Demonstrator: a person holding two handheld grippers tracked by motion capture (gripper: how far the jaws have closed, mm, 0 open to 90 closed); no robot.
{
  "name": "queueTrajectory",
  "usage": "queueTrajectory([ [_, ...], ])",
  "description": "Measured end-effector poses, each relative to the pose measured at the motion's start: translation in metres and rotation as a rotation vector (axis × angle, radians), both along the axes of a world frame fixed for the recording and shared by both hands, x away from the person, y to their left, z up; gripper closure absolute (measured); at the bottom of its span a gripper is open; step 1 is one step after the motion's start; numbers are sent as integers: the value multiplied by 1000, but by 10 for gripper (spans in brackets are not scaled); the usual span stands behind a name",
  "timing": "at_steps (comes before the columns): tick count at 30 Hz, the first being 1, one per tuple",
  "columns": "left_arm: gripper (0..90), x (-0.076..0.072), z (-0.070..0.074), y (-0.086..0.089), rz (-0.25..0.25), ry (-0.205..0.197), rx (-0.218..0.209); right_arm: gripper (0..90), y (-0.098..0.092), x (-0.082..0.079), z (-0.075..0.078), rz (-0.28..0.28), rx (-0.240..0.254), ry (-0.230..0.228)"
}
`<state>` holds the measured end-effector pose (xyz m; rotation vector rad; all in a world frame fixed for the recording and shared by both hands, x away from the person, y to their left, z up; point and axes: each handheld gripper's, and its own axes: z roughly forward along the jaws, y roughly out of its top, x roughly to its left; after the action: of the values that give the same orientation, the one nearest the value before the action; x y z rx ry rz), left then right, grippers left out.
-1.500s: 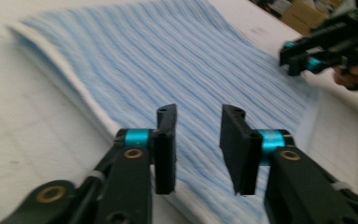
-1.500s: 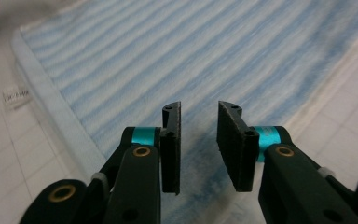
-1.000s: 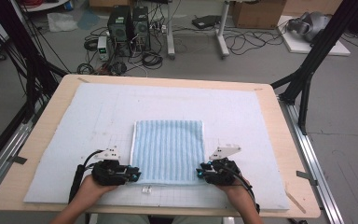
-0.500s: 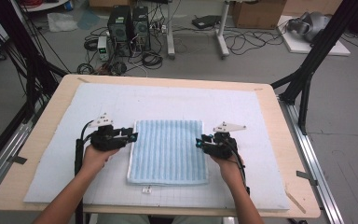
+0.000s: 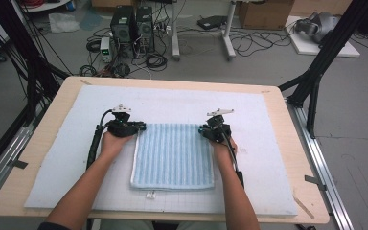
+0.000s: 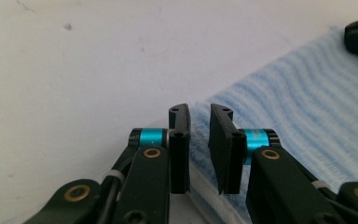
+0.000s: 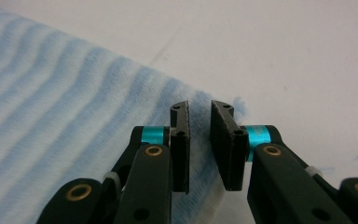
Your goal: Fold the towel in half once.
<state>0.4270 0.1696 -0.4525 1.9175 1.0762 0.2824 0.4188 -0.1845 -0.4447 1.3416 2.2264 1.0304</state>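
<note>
**Fingers narrowed at the far corners of a blue towel**

Fingers (image 6: 179, 140) of the left gripper (image 6: 199, 116) stand a small gap apart, having just been closing. Its own view shows the towel (image 5: 173, 154) edge lying in that gap, with the pads not visibly pressing on it. The right gripper (image 7: 199, 114) looks the same in its view: jaws just closing, a narrow slot left, the towel's corner under and between the tips, no clear pinch.

From the high view, the blue striped towel lies flat and folded square in the middle of a white mat (image 5: 278, 143) on the wooden table (image 5: 306, 153). The left gripper sits at the towel's far left corner, the right gripper at its far right corner. That view does not reveal the jaw gap; the gripper views do. The left gripper view also catches the other gripper's teal and black tip far off across the cloth.

Both forearms reach in from the near edge, roughly parallel, hands low over the mat, one either side of the towel, grippers pointing inward toward each other. A black cable trails back along each arm.

Beyond the table's far edge, computer boxes (image 5: 132, 24) and loose cables lie on the floor. Black frame legs stand left and right. Nothing blocks the towel.
</note>
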Motion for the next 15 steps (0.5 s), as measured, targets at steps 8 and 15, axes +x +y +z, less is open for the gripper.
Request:
queueTrajectory([
  [8,643,-1,7,3,84,-69,55,719,-17,1,3,-78,15,3],
  [15,540,14,0,8,112,-21,30,632,-24,8,1,-102,84,-21],
])
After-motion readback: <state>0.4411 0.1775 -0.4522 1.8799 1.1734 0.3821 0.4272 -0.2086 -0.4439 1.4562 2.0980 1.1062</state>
